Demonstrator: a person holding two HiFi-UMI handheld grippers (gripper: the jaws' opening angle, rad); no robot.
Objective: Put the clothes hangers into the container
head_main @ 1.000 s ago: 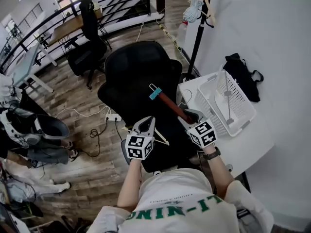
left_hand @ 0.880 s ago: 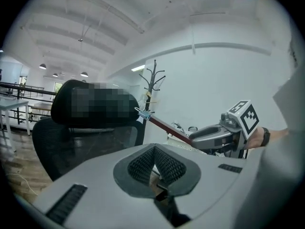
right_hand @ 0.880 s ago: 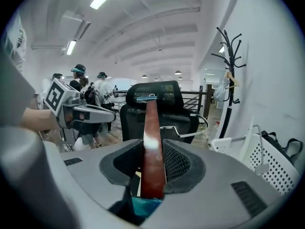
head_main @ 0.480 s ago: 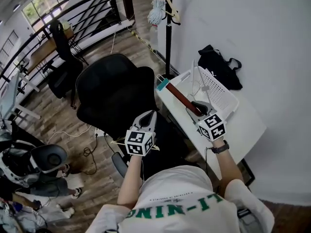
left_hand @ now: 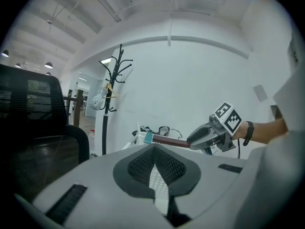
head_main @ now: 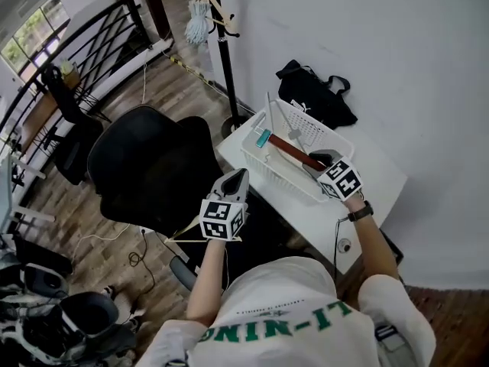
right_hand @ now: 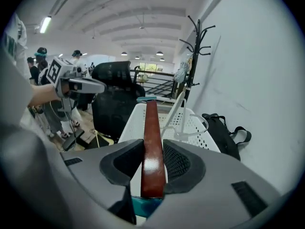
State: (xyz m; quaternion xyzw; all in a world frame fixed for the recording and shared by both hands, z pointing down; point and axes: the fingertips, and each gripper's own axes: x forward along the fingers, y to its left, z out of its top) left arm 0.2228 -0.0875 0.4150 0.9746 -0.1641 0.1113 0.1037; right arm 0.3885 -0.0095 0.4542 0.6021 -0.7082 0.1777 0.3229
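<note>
Clamping a glossy red-brown hanger [head_main: 290, 148], teal-tipped, right gripper [head_main: 319, 160] tight on it, above white basket [head_main: 281, 182]

The wooden hanger [head_main: 294, 150] is glossy reddish-brown with a teal end piece. The basket [head_main: 279, 178] is white plastic, its walls dotted with small holes, and the tabletop [head_main: 382, 176] is plain white. The left hand-held gripper [head_main: 238, 176] and right hand-held gripper [head_main: 319, 159] are grey with black textured pads, and each has a cube of black-and-white square markers. The office chair [head_main: 145, 167], bag [head_main: 313, 98] and coat stand [head_main: 224, 52] are black. The floor [head_main: 76, 220] is brown-grey wood planking.
</note>
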